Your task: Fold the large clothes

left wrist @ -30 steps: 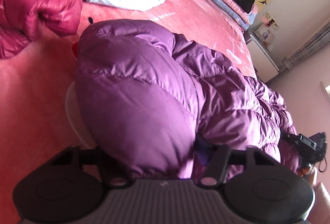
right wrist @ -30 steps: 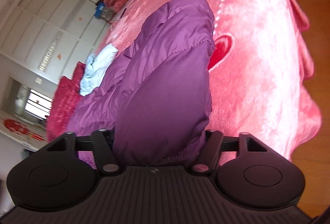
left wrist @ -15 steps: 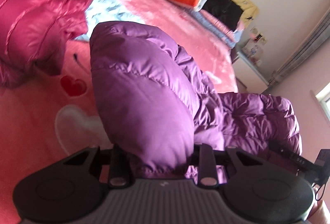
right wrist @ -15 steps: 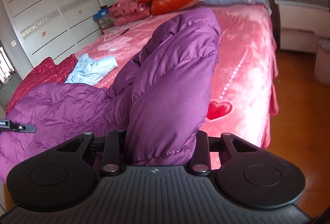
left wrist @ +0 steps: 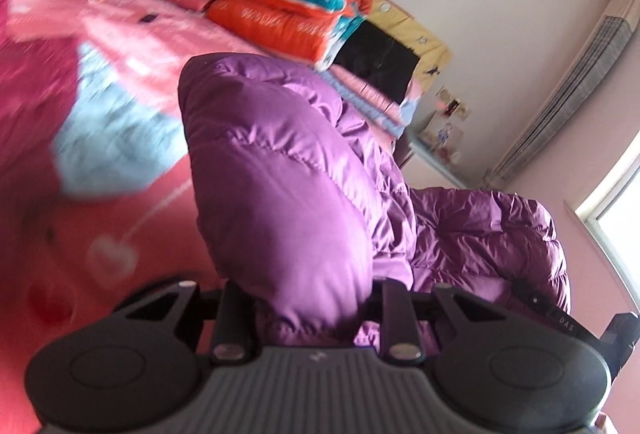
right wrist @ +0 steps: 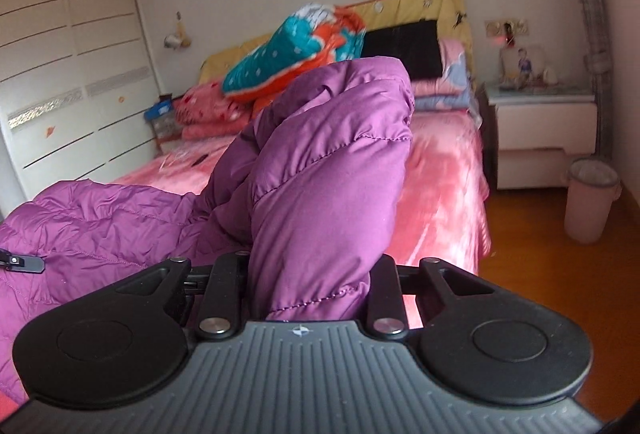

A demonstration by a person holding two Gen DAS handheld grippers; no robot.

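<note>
A purple puffer jacket [left wrist: 288,170] hangs lifted above the pink bed [left wrist: 168,34]. My left gripper [left wrist: 314,304] is shut on one bunched edge of it; the padded fabric bulges up between the fingers. My right gripper [right wrist: 306,288] is shut on another edge of the same jacket [right wrist: 328,162], which drapes away to the left. The other gripper's tip shows at the edge of each view, in the left wrist view [left wrist: 560,318] and in the right wrist view [right wrist: 20,262].
A light blue garment [left wrist: 108,138] and a dark pink jacket [left wrist: 24,106] lie on the bed. Folded quilts [left wrist: 280,6] are stacked at the headboard. A white nightstand [right wrist: 544,130] and a pink bin [right wrist: 588,198] stand right of the bed on the wooden floor [right wrist: 560,282].
Both grippers have risen and tilted up with the jacket, lifting it off the bed. The views now face the headboard and walls instead of the bedspread.
</note>
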